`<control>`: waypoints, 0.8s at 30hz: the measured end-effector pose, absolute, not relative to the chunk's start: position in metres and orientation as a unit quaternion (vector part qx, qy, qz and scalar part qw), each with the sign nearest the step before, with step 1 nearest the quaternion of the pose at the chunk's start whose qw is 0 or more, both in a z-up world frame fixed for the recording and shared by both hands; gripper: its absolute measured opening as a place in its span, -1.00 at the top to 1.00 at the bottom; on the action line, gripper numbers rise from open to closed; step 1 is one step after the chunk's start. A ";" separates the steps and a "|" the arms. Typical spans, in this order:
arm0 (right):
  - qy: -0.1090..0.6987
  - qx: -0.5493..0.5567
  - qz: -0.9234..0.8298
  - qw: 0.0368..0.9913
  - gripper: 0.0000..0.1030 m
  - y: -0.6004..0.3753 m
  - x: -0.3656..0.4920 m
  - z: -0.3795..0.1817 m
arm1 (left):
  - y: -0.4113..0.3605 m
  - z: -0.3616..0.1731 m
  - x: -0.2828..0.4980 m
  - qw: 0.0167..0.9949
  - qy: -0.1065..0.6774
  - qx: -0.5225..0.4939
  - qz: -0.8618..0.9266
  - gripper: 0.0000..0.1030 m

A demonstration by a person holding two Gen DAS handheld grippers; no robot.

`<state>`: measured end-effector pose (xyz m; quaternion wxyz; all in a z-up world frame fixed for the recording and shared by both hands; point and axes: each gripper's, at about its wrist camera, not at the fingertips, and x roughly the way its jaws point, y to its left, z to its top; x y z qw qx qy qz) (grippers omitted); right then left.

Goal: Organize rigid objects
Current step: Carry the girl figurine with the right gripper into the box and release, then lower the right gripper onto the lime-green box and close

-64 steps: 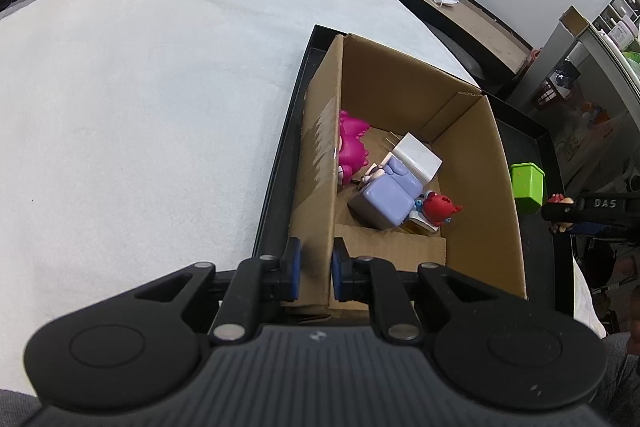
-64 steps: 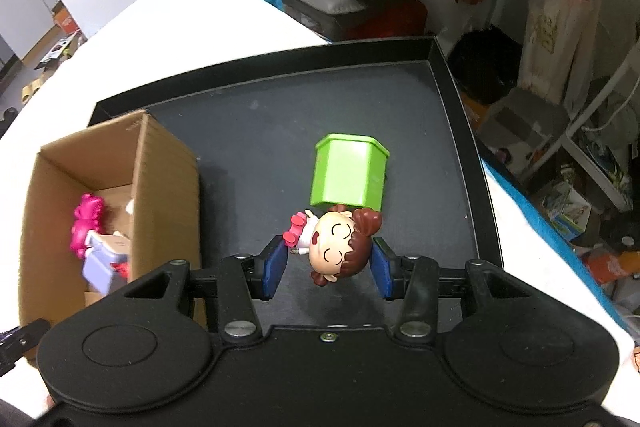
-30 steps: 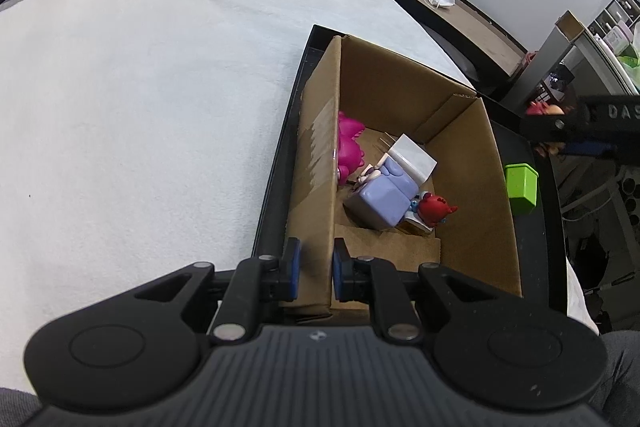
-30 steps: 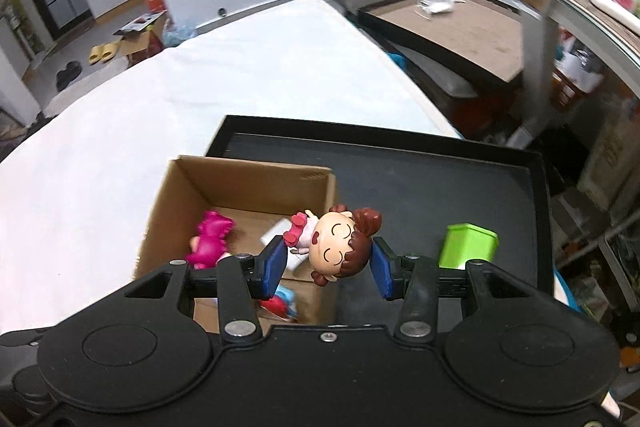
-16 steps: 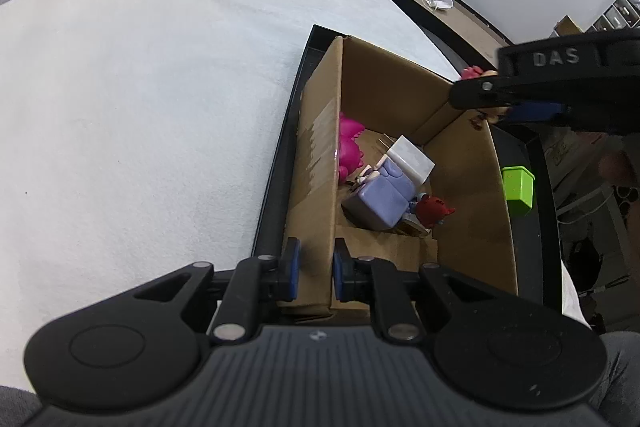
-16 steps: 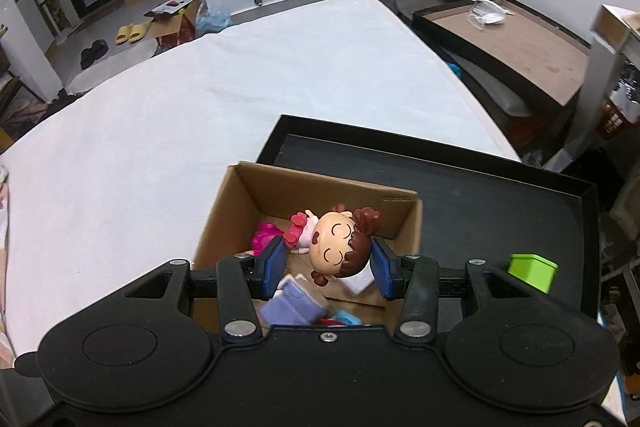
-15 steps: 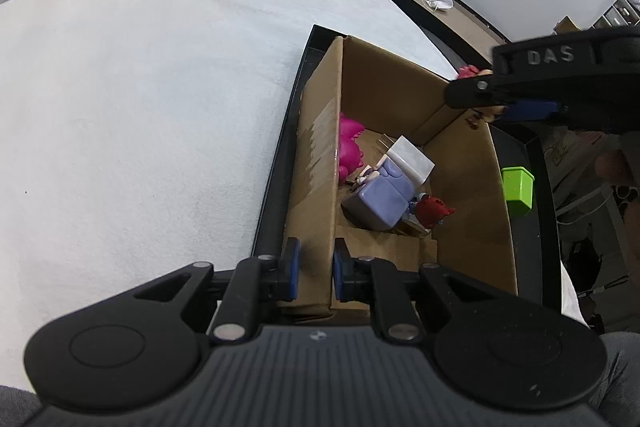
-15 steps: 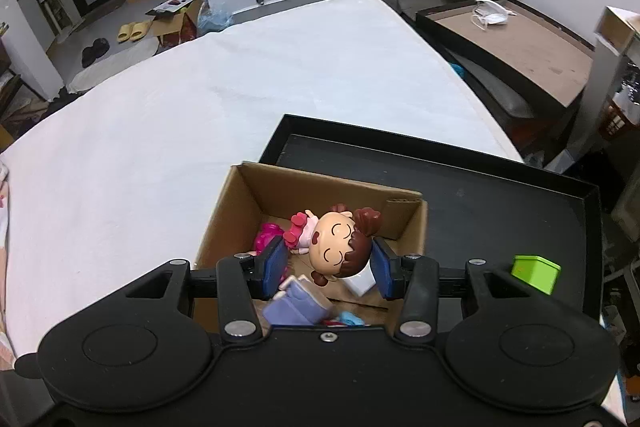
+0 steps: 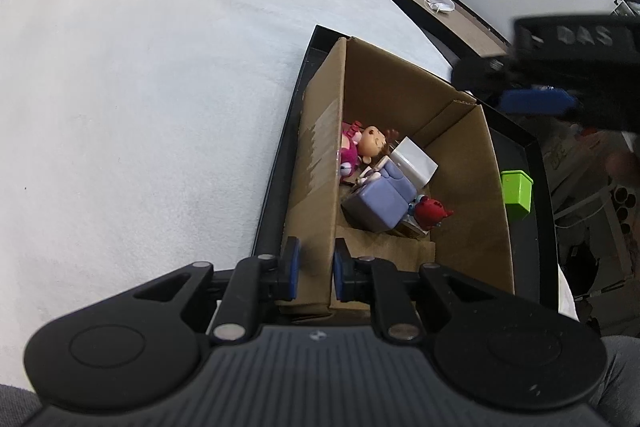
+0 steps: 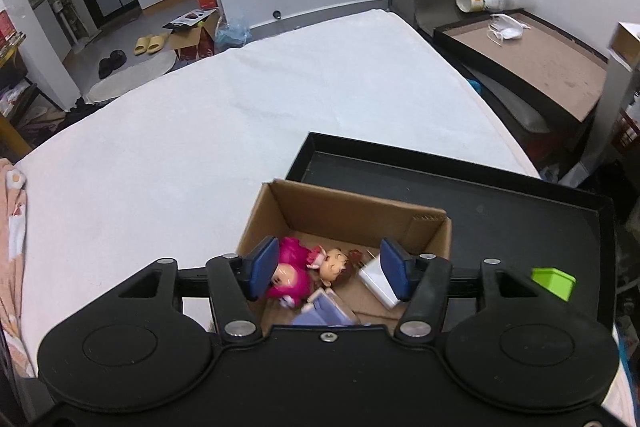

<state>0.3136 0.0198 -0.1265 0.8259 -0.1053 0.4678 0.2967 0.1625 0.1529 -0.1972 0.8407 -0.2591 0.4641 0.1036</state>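
Doll (image 10: 334, 263) lies in the box (image 9: 472, 163); right fingers (image 10: 266, 267) wide above it, left fingers (image 9: 290, 267) pinch the box wall; green cup (image 9: 517, 191) on the tray (image 9: 538, 163) likely next

The cardboard box (image 9: 460, 163) is plain brown and stands in a black tray (image 10: 520, 203). In the box lie a bright pink figure (image 10: 290, 269), a small doll (image 9: 374, 143) with brown hair and a pink bow, a lilac block (image 9: 378, 201), a white block (image 9: 414, 161) and a red figure (image 9: 430, 213). The cup (image 9: 517, 191) on the tray is light green. The cloth (image 9: 140, 99) is white. Both grippers have blue pads (image 10: 264, 267).
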 end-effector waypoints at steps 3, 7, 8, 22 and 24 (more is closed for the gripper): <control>0.469 -0.102 0.284 0.830 -0.15 0.007 0.313 -0.124 | 0.152 -0.197 0.163 0.841 0.465 -0.258 0.104 0.70; 0.474 -0.091 0.264 0.835 -0.15 -0.015 0.318 -0.123 | 0.153 -0.197 0.163 0.841 0.465 -0.258 0.104 0.70; 0.474 -0.089 0.260 0.837 -0.16 -0.021 0.318 -0.122 | 0.153 -0.197 0.163 0.841 0.465 -0.258 0.104 0.70; 0.491 -0.057 0.196 0.847 -0.32 -0.097 0.342 -0.137 | 0.150 -0.197 0.164 0.840 0.468 -0.253 0.111 0.70; 0.493 -0.049 0.188 0.848 -0.36 -0.106 0.346 -0.139 | 0.150 -0.197 0.165 0.840 0.468 -0.251 0.112 0.70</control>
